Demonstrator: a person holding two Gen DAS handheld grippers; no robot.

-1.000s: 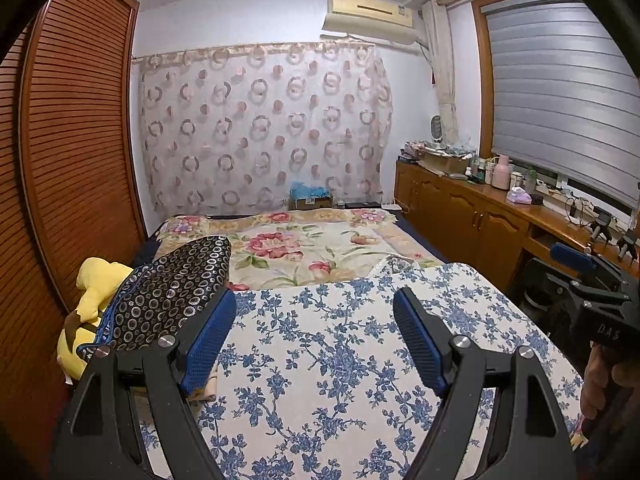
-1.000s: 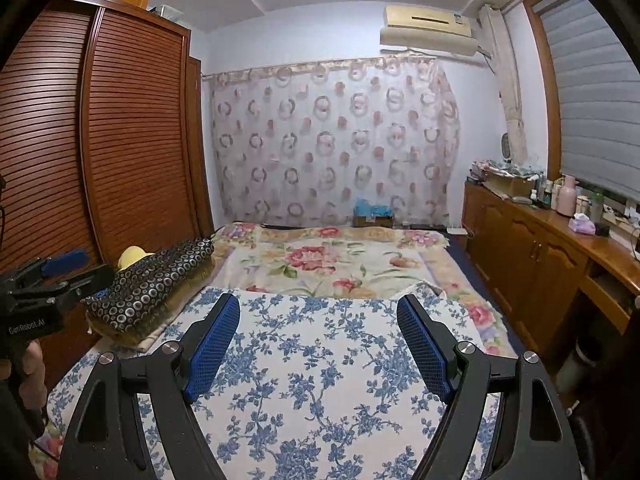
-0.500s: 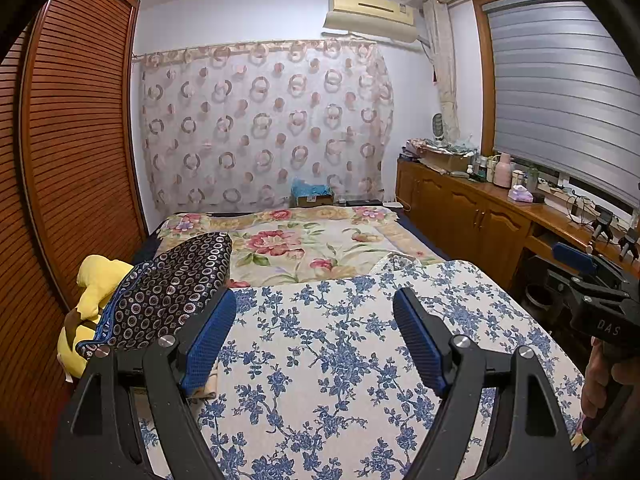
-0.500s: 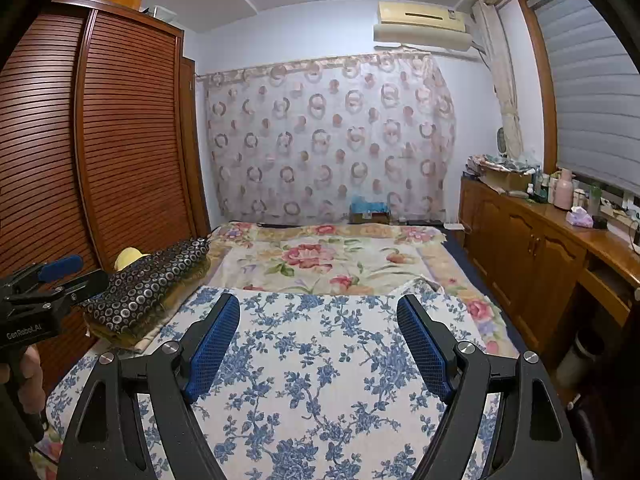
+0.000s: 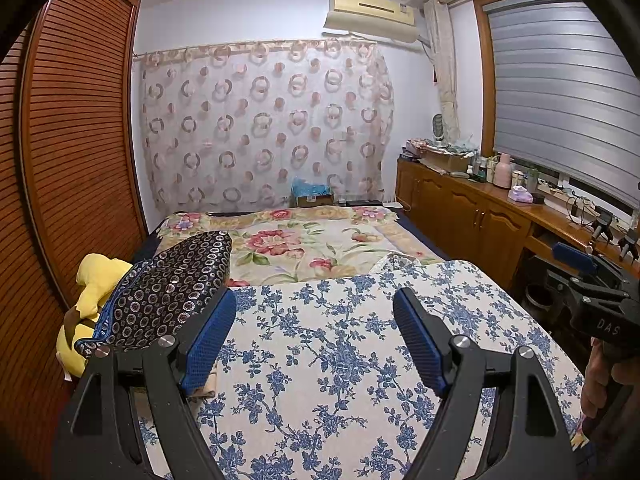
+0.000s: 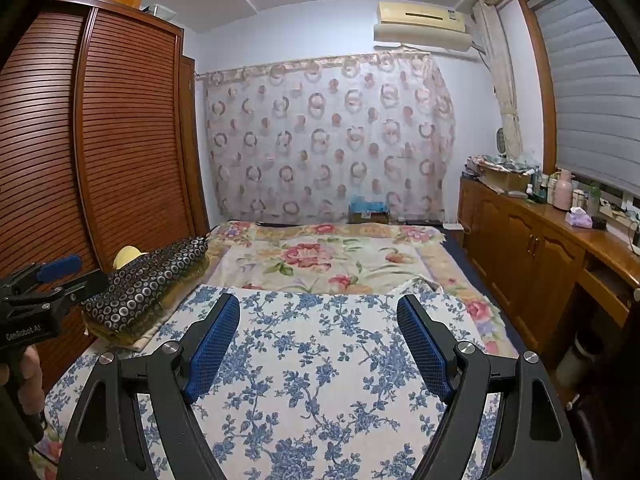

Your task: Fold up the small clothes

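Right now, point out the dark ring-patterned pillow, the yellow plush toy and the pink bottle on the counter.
Dark ring-patterned pillow (image 5: 168, 292), left wrist view, middle of its top face.
Yellow plush toy (image 5: 100, 276), left wrist view, its upper yellow part.
Pink bottle (image 6: 565, 191), right wrist view, its body.

A home bedroom. A bed (image 5: 320, 240) under a floral quilt (image 5: 304, 246) and a blue-flowered cover (image 5: 340, 360) fills the room, with a louvred wooden wardrobe (image 5: 72, 152) beside it, a ring-patterned curtain (image 5: 264, 124), a wall air conditioner (image 5: 372, 12), and low cabinets (image 5: 472, 216) carrying toiletry bottles (image 6: 564, 190).
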